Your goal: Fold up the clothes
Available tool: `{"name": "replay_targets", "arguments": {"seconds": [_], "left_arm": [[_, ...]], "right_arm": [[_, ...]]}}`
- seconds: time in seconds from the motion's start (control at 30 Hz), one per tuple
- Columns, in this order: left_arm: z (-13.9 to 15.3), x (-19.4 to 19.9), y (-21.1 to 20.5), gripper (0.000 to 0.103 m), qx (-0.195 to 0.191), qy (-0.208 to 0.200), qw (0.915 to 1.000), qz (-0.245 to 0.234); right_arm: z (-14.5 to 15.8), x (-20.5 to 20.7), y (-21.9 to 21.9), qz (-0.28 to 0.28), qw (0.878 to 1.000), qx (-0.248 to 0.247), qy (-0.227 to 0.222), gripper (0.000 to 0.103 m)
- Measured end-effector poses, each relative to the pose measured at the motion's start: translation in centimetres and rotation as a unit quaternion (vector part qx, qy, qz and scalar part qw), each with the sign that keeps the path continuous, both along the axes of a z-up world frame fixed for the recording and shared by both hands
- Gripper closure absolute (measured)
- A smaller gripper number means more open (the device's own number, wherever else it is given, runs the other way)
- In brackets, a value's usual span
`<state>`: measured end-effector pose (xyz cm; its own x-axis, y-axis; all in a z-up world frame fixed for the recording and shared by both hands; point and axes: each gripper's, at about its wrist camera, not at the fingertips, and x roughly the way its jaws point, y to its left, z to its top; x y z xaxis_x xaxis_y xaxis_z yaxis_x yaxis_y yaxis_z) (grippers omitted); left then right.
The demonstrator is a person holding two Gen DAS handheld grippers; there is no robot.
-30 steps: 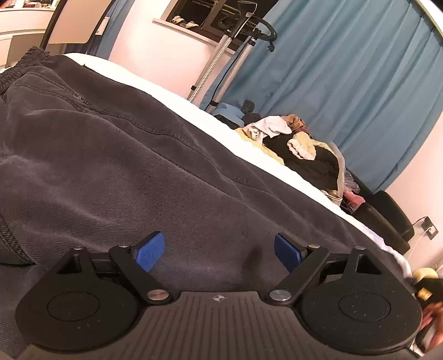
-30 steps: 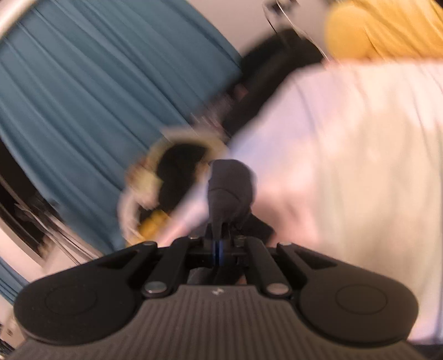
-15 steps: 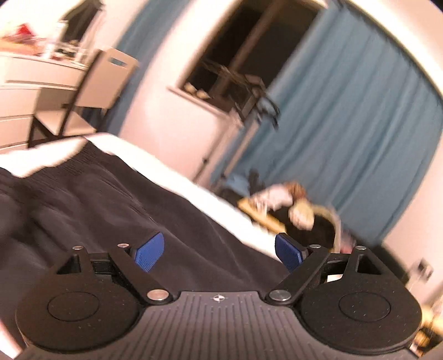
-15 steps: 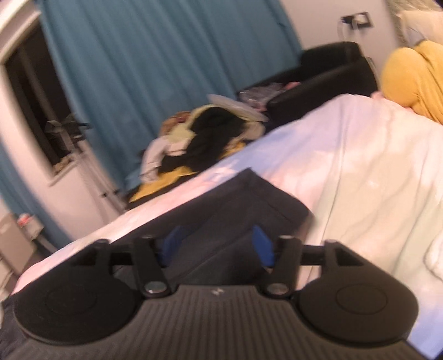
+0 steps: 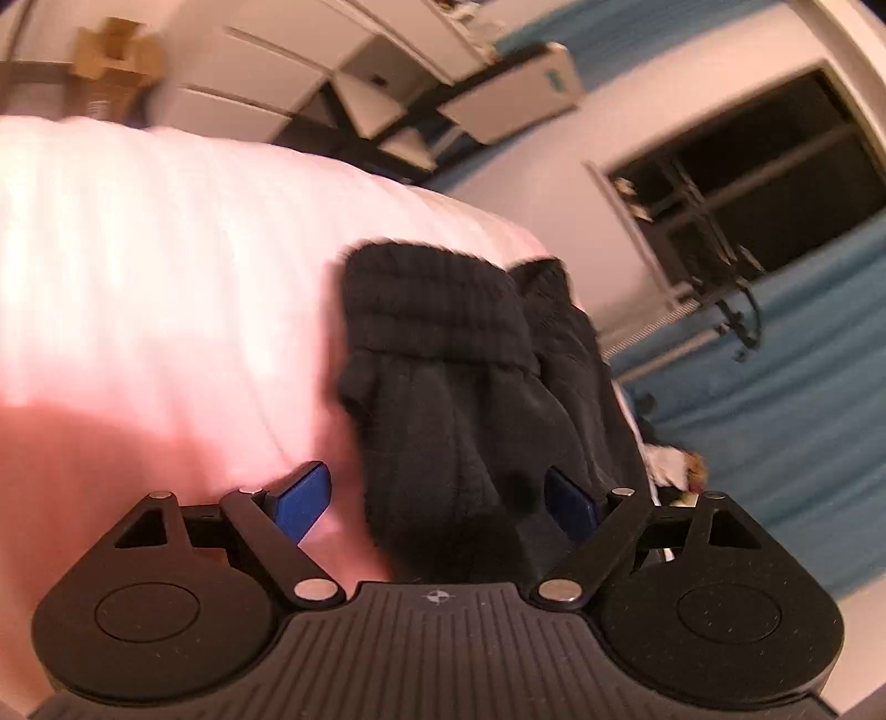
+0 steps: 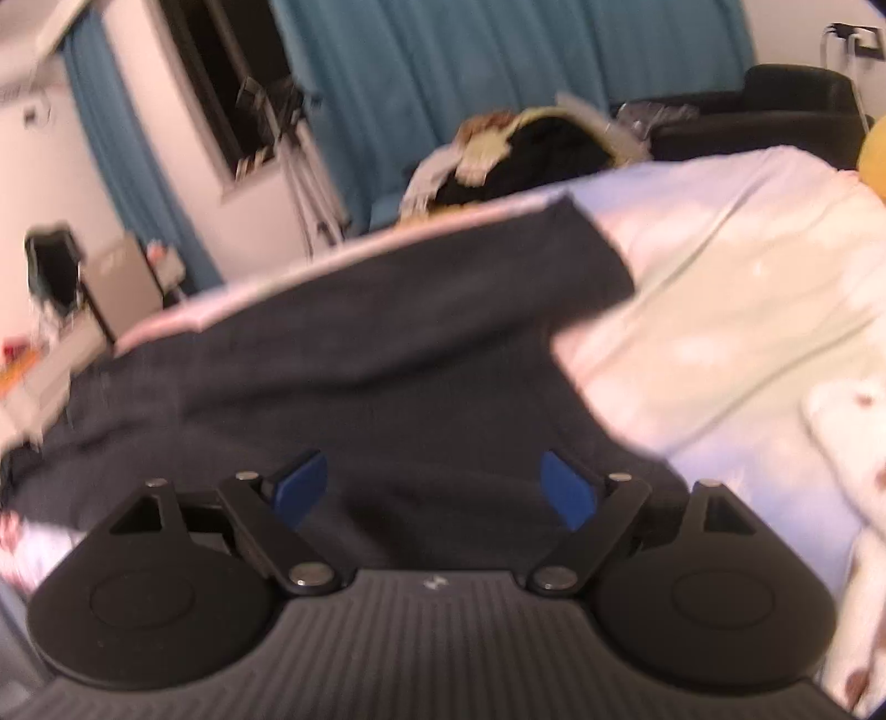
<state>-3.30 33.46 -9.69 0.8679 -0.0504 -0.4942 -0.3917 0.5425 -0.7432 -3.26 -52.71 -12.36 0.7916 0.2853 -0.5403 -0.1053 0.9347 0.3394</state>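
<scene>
- Looking along my left gripper (image 5: 437,501), I see the dark trousers (image 5: 459,399) lying on the white bedsheet (image 5: 166,277), their ribbed, gathered waistband (image 5: 432,299) bunched at the far end.
- The cloth is a soft, matte charcoal weave, creased into long folds; its near end sits between my blue pads (image 5: 302,498) without either pad pressing on it, the jaws standing wide.
- The gripper body is black ribbed plastic with two round discs and silver pivot pins; a small emblem sits at its centre, too small to read.
- Beyond the bed, blurred: pale drawers (image 5: 249,88), a brown cardboard box (image 5: 116,50), a dark window (image 5: 758,183) and a teal curtain (image 5: 775,432).
- From my right gripper (image 6: 434,490), the same trousers (image 6: 354,343) spread flat across the bed, one squared end (image 6: 576,260) reaching toward the sheet's far edge.
- These jaws have just been opening and now stand wide; the fabric lies beneath and between the pads, not clamped.
- The sheet (image 6: 747,288) here looks smooth and pale, with a white, brown-spotted fabric (image 6: 853,476) at the right edge.
- Behind, a heap of mixed laundry (image 6: 515,149), a black seat (image 6: 775,105) and pleated teal drapes (image 6: 498,55).
- I can read no label or writing on anything.
</scene>
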Motion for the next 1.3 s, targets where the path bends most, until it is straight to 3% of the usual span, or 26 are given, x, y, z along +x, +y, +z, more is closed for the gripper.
{"name": "replay_targets", "arguments": {"seconds": [0.17,0.23,0.4,0.43,0.47,0.5,0.53,0.57,0.67,0.8,0.87,0.97,1.07,1.13,1.2,1.27,1.3], "left_arm": [[0.2,2.8,-0.4,0.017,0.006,0.006,0.9989,-0.047],[-0.3,3.2,0.0,0.019,-0.001,0.011,0.9987,-0.049],[-1.1,3.3,0.7,0.062,-0.01,0.027,0.9991,-0.031],[-1.1,3.1,0.7,0.068,-0.01,0.026,0.9993,-0.025],[-1.0,2.9,0.6,0.078,-0.01,0.026,0.9994,-0.018],[-0.9,2.7,0.6,0.084,-0.009,0.025,0.9996,-0.012],[-0.3,2.4,0.4,0.086,-0.001,0.021,0.9998,-0.007],[0.6,2.0,0.2,0.089,0.008,0.013,0.9999,-0.003],[3.8,0.5,-0.3,0.091,0.013,-0.027,0.9995,-0.006],[8.5,-1.2,-0.7,0.091,0.014,-0.067,0.997,-0.036],[10.4,-1.0,0.0,0.091,-0.004,-0.08,0.9964,-0.03],[12.0,1.8,1.0,0.091,-0.023,-0.087,0.9959,-0.009],[10.6,5.9,0.5,0.088,0.03,-0.073,0.9968,-0.007],[8.2,7.2,0.5,0.086,0.021,-0.06,0.998,0.0],[5.4,7.6,0.5,0.082,-0.001,-0.034,0.9994,0.004],[3.2,7.3,0.5,0.078,0.002,-0.009,1.0,0.003],[2.6,6.7,0.7,0.067,0.004,-0.005,1.0,0.004]], "right_arm": [[-0.8,-1.1,1.2,0.035,0.999,-0.008,-0.007,0.016],[-0.7,-1.3,1.8,0.047,0.998,-0.037,-0.002,0.018],[-1.4,-1.7,1.8,0.048,0.995,-0.084,0.001,0.02],[-1.5,-1.7,1.9,0.044,0.996,-0.083,-0.002,0.025],[-1.5,-1.7,2.1,0.04,0.996,-0.083,-0.004,0.048],[-1.3,-1.8,2.1,0.036,0.996,-0.076,-0.008,0.059],[-0.9,-2.0,2.1,0.031,0.997,-0.066,-0.011,0.08],[-0.5,-2.2,2.0,0.026,0.998,-0.056,-0.015,0.092],[2.5,-3.9,2.0,0.007,0.998,-0.034,-0.052,0.1],[9.5,-7.3,1.8,0.004,0.992,0.02,-0.124,0.101],[13.3,-8.2,1.9,0.005,0.987,0.033,-0.158,0.101],[17.3,-6.1,1.1,-0.018,0.984,0.058,-0.166,0.1],[16.6,-0.7,0.3,-0.048,0.99,0.054,-0.117,0.098],[13.3,3.0,-1.1,-0.076,0.993,0.081,-0.047,0.091],[9.3,5.2,-2.9,-0.116,0.988,0.098,0.018,0.058],[6.0,5.3,-4.5,-0.167,0.981,0.082,0.054,0.046],[4.8,4.6,-5.4,-0.184,0.978,0.08,0.064,0.04]]}}
